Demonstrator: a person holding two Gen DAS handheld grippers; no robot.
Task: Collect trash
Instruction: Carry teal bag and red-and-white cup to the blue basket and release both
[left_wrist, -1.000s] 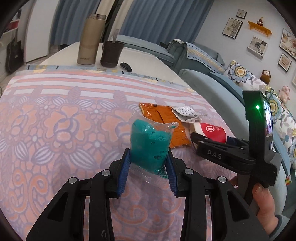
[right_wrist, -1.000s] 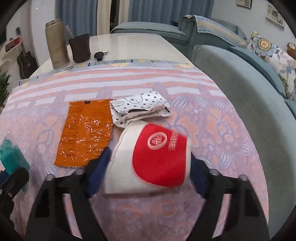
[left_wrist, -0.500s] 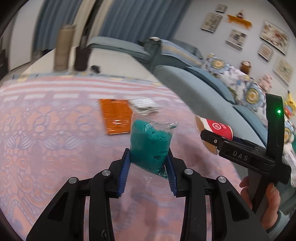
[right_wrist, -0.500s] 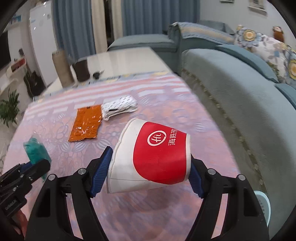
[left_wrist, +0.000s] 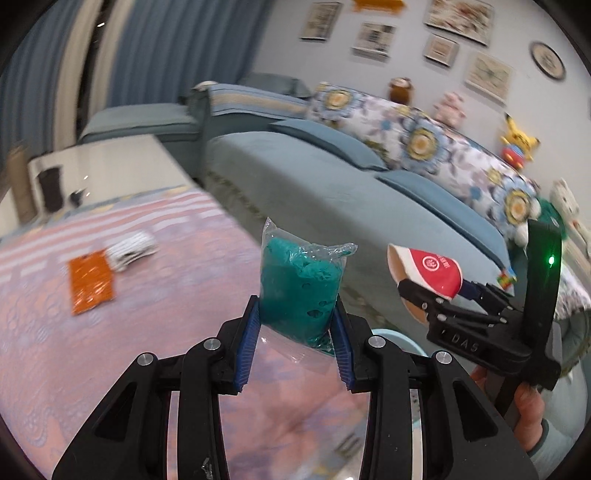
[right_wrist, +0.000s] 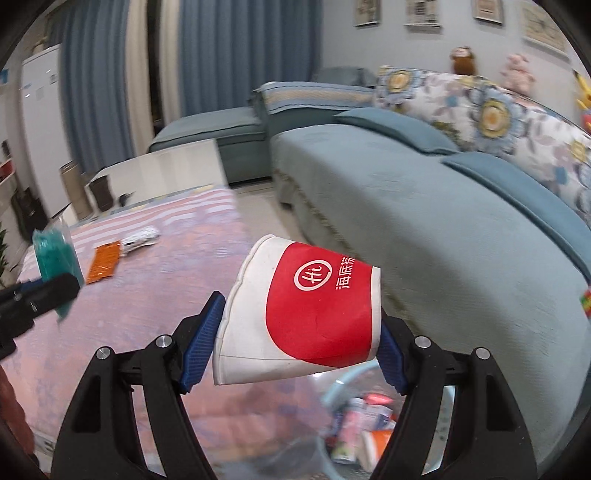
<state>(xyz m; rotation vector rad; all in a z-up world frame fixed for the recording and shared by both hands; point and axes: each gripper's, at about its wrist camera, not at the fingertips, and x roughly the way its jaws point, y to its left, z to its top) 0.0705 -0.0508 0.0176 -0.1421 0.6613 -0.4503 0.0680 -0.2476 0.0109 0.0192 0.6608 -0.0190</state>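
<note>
My left gripper is shut on a clear bag of teal stuff, held up over the table's right edge. My right gripper is shut on a squashed red and white paper cup lying sideways between the blue pads. In the left wrist view the right gripper and its cup hang to the right, a hand on the handle. Below the cup a light blue bin holds several wrappers. An orange packet and a dotted white wrapper lie on the tablecloth.
The pink floral tablecloth covers the table at the left. A brown flask and a dark cup stand at its far end. A blue-grey sofa with flowered cushions runs along the right, close to the bin.
Both grippers have lifted off the table and swung right toward the sofa, each keeping its load. The bin has come into view beneath them; the orange packet and dotted wrapper have dropped back left.
</note>
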